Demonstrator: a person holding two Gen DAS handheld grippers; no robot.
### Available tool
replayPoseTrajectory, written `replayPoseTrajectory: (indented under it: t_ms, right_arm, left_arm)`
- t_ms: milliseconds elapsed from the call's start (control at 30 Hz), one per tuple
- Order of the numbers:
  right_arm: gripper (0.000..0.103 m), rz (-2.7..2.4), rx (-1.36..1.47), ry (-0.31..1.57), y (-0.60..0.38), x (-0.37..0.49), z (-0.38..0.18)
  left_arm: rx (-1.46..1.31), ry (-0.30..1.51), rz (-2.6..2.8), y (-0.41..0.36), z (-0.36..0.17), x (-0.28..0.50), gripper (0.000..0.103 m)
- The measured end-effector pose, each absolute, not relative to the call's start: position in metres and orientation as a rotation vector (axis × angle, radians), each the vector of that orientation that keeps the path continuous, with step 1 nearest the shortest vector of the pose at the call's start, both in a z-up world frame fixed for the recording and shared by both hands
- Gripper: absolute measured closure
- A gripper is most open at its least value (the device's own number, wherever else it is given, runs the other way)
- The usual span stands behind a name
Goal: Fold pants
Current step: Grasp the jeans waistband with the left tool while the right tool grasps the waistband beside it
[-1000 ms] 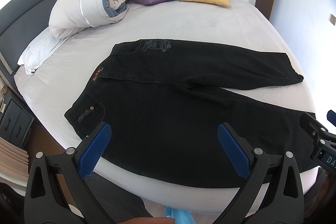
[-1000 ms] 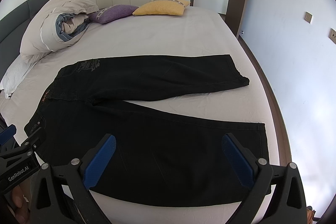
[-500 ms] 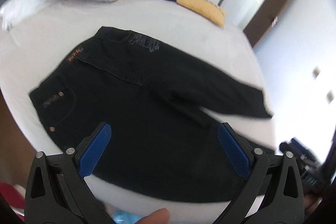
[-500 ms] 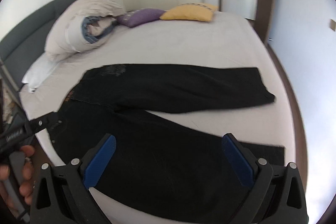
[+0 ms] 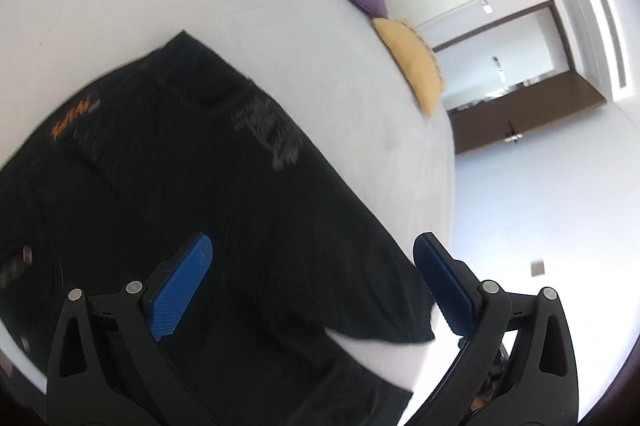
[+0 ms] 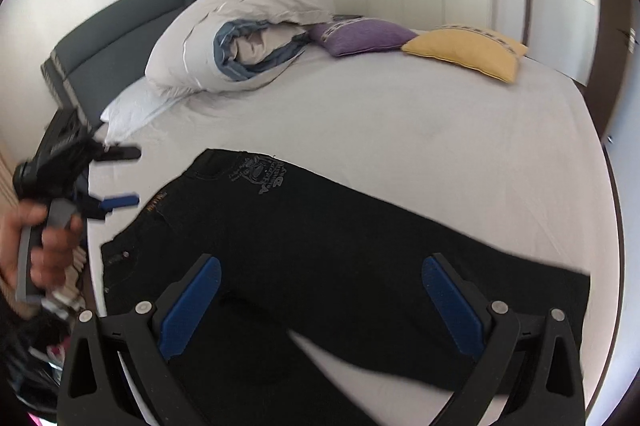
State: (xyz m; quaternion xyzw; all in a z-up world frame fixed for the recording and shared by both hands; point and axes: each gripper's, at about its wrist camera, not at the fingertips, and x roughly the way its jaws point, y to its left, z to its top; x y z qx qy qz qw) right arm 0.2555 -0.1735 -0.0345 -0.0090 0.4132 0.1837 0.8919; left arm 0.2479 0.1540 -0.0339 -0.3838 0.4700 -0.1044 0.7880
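We have the black denim pants (image 6: 340, 238) spread flat on the white-sheeted bed (image 6: 420, 122), waistband toward the grey padded headboard (image 6: 132, 26), both legs splayed apart with a wedge of sheet between them. No fold made yet, by our reading; everything is left to do. Our left gripper (image 6: 120, 178) sits released off the waistband corner, gripping nothing. Our right gripper (image 6: 320, 302) hangs wide apart above the legs, empty too. The near leg runs close to the mattress edge. Past the far leg there is plenty of bare sheet before the purple cushion (image 6: 364, 36), the yellow cushion (image 6: 468, 52) and the rolled white duvet (image 6: 240, 38).
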Motion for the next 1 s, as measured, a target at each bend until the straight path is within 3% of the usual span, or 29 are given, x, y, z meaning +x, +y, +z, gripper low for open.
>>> replayPoseTrajectory:
  t_ms: [67, 200, 267, 333, 533, 667, 800, 1000]
  right_arm:
    - [0.001, 0.415, -0.051, 0.887, -0.175, 0.286, -0.046]
    - [0.018, 0.503, -0.103, 0.931, -0.177, 0.335, -0.066]
    - [0.022, 0.542, -0.137, 0.948, -0.176, 0.353, -0.077]
    - [0.025, 0.573, -0.155, 0.969, -0.174, 0.371, -0.088]
    - [0.033, 0.665, -0.225, 1.009, -0.155, 0.409, -0.115]
    - [0.035, 0.704, -0.263, 1.036, -0.141, 0.428, -0.13]
    - [0.043, 0.719, -0.273, 1.07, -0.125, 0.448, -0.148]
    - [0.048, 0.726, -0.259, 1.085, -0.106, 0.47, -0.16]
  left_arm:
    - [-0.693, 1.028, -0.22, 0.153, -0.033, 0.287, 0.001]
    - [-0.305, 1.046, -0.242, 0.136, -0.037, 0.351, 0.004]
    - [-0.112, 1.057, -0.282, 0.124, -0.046, 0.371, 0.021]
    - [0.072, 1.073, -0.342, 0.108, -0.064, 0.387, 0.027]
    - [0.446, 1.13, -0.437, 0.09, -0.12, 0.434, 0.027]
    - [0.476, 1.165, -0.491, 0.094, -0.142, 0.462, 0.027]
    - [0.488, 1.217, -0.513, 0.092, -0.164, 0.482, 0.028]
    - [0.405, 1.266, -0.561, 0.096, -0.18, 0.501, 0.043]
